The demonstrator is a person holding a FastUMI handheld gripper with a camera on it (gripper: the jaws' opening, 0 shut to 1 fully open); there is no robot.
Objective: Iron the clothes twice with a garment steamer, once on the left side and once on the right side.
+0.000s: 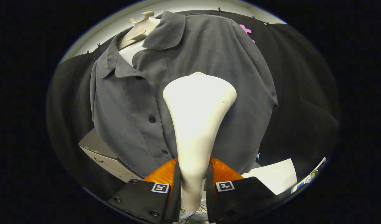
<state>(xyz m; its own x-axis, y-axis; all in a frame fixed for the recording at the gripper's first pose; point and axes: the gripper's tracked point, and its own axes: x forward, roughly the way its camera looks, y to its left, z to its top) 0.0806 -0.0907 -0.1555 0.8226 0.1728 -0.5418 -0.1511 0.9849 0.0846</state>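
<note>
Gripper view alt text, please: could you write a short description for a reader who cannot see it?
The gripper is shut on the handle of a white garment steamer, its head raised against a grey button-up shirt. The shirt hangs on a pale mannequin.

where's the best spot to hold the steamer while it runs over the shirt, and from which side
Grip the garment steamer on its narrow handle, from below and behind, as the gripper does now, jaws shut on either side. The handle is slim enough to clamp, while the wide head ahead stays free to face the grey shirt.
</note>
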